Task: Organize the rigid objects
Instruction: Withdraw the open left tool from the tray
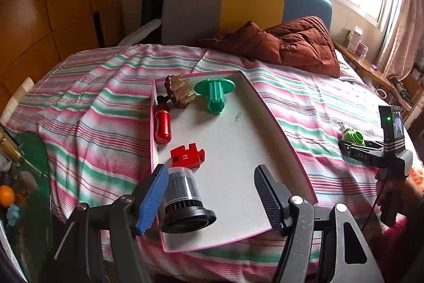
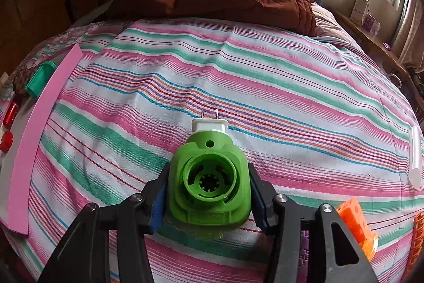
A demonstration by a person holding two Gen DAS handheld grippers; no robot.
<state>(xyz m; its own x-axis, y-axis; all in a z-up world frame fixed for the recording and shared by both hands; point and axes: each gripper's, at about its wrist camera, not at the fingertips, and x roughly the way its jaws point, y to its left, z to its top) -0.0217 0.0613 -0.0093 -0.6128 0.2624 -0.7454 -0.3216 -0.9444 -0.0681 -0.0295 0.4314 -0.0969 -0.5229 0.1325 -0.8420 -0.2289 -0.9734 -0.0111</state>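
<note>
Nearest the lens in the right wrist view, the right hand-held gripper [image 2: 209, 200] is closed on a green plug-in device [image 2: 209, 182], both finger pads pressed against its sides, its white pronged end pointing away over the striped bed [image 2: 265, 86]. An orange block [image 2: 357, 224] lies just beside it at the bed's near right edge. In the left wrist view, the left hand-held gripper [image 1: 212, 192] stands wide over the near end of the pink-rimmed tray [image 1: 291, 147]; a black cylindrical part [image 1: 185, 200] lies in the tray touching or just beside its left pad, ungripped. Farther in, along the tray's left side, lie a red puzzle piece [image 1: 186, 155] and a red canister [image 1: 163, 125]; at the far end, a brown-and-amber object [image 1: 180, 92] and a teal flanged piece [image 1: 215, 94]. A brown quilt [image 1: 291, 44] occupies the bed's far edge. Judged step: transferring the green device to the tray. The next move calls for carrying it leftward over the rim and opening above bare tray floor.
</note>
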